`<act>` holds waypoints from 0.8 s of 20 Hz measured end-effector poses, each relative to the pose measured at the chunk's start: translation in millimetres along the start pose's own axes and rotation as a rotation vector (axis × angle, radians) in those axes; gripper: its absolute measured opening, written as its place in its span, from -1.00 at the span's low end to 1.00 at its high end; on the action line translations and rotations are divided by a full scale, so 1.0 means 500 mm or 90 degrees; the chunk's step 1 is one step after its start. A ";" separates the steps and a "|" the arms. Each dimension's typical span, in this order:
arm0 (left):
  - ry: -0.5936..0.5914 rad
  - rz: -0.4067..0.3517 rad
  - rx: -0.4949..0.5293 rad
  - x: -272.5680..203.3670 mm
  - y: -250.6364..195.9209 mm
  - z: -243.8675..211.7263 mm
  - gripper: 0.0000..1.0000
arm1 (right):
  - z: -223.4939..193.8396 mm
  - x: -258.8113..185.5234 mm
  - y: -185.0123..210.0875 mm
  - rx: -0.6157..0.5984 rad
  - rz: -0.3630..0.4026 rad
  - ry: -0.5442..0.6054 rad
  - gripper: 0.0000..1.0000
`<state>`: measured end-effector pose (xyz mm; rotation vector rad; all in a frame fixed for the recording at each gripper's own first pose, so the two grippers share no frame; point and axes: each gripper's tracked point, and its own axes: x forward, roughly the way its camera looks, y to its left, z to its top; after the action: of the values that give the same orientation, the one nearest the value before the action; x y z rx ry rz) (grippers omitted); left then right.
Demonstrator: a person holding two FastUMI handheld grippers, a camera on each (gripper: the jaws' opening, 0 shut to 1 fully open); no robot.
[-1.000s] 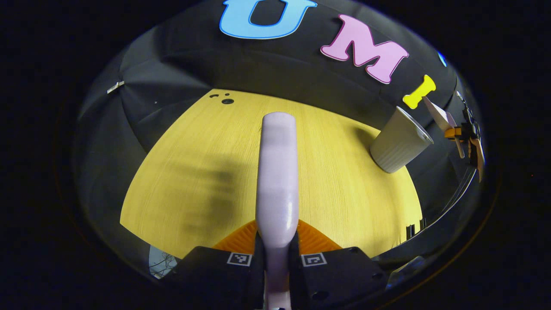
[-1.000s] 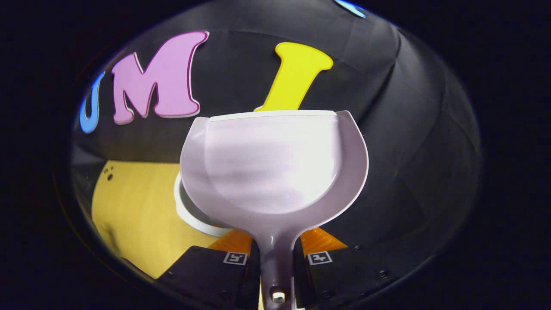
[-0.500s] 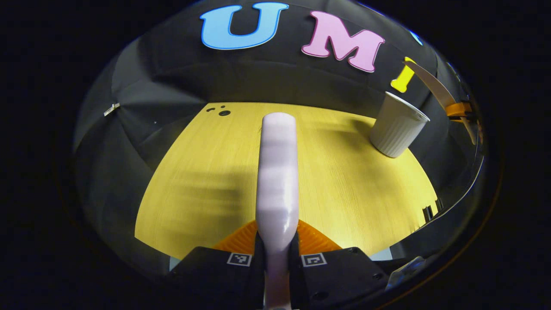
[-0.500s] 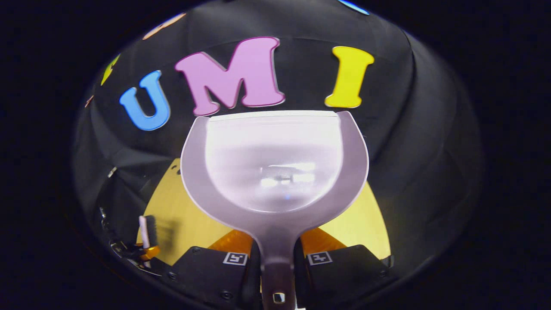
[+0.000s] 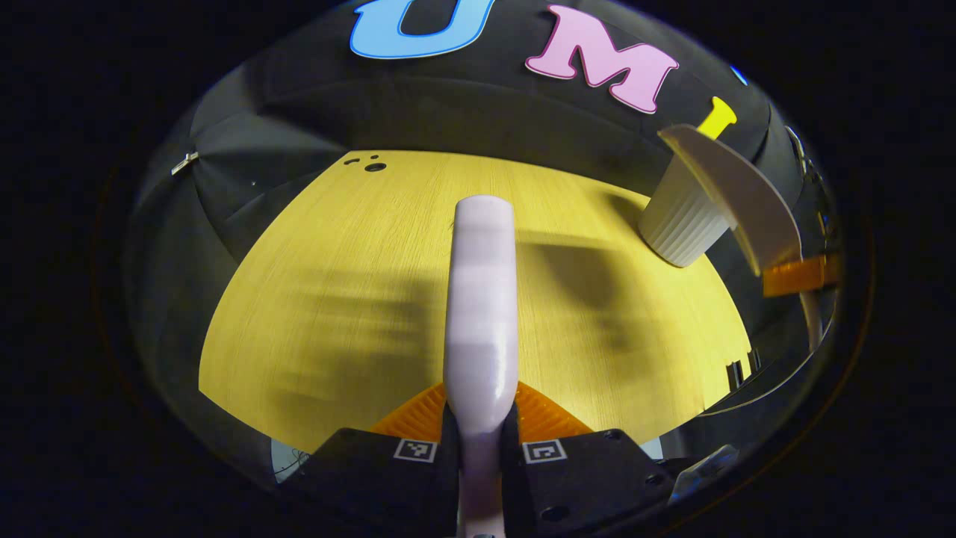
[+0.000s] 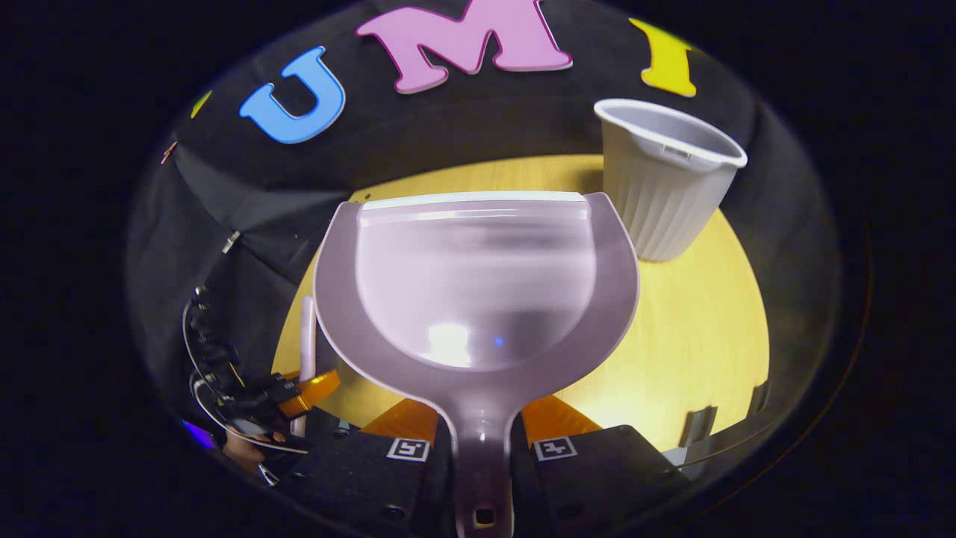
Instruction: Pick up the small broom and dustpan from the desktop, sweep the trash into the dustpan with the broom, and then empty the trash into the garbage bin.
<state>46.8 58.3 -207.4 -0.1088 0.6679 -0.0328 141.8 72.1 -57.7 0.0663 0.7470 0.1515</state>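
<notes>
— What containers were there, and what did they hold?

— Two. One ribbed, pale grey plastic garbage bin (image 6: 661, 179), shaped like a cup, stood upright on the yellow wood-grain desktop (image 6: 702, 336) near the black cloth wall. What showed of its inside in the right gripper view looked bare; its bottom was hidden. The other was the pale lilac plastic dustpan (image 6: 476, 288), held up above the desktop with its pan showing nothing but a glare spot.

— And who held the dustpan?

— The right gripper (image 6: 482, 441). Both its fingers were pressed against the dustpan's narrow handle. In the left gripper view the dustpan (image 5: 736, 194) hung tilted just in front of the garbage bin (image 5: 676, 220), partly covering it.

— The broom?

— One small broom (image 5: 482, 299), pale lilac and seen edge-on as a tall rounded bar, clamped at its base between the left gripper's (image 5: 480, 441) two fingers, above the desktop (image 5: 336, 299). In the right gripper view it (image 6: 306, 336) stood at the left edge, beside the dustpan.

— Any trash on the desktop?

— None I could make out; only blurred shadows lay on the wood.
</notes>
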 end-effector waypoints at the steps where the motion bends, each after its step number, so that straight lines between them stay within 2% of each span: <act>1: 0.011 0.001 0.000 0.011 0.002 -0.004 -0.46 | -0.032 0.026 -0.020 -0.012 -0.014 0.023 -0.29; 4: 0.053 0.011 -0.002 0.055 0.014 -0.022 -0.43 | -0.097 0.091 -0.061 -0.037 -0.038 0.079 -0.29; 5: 0.065 0.014 -0.001 0.066 0.016 -0.024 -0.48 | -0.108 0.112 -0.065 -0.036 -0.040 0.093 -0.29; 6: 0.076 0.018 0.004 0.082 0.017 -0.024 -0.46 | -0.116 0.136 -0.068 -0.037 -0.045 0.103 -0.36; 10: 0.117 0.035 0.024 0.127 0.014 -0.020 -0.43 | -0.114 0.204 -0.081 -0.034 -0.061 0.124 -0.22; 11: 0.126 0.037 0.026 0.127 0.009 -0.018 -0.43 | -0.113 0.216 -0.082 -0.030 -0.060 0.130 -0.28; 14: 0.145 0.046 0.051 0.137 -0.005 -0.013 -0.41 | -0.110 0.231 -0.083 -0.040 -0.067 0.142 -0.28; 15: 0.152 0.049 0.062 0.147 -0.005 -0.016 -0.43 | -0.108 0.238 -0.082 -0.049 -0.072 0.142 -0.20; 16: 0.157 0.049 0.071 0.156 -0.010 -0.016 -0.40 | -0.105 0.247 -0.081 -0.055 -0.075 0.144 -0.27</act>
<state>103.1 47.3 -261.3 0.0291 0.9150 -0.0092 199.7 52.2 -183.7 -0.0782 0.9665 0.0798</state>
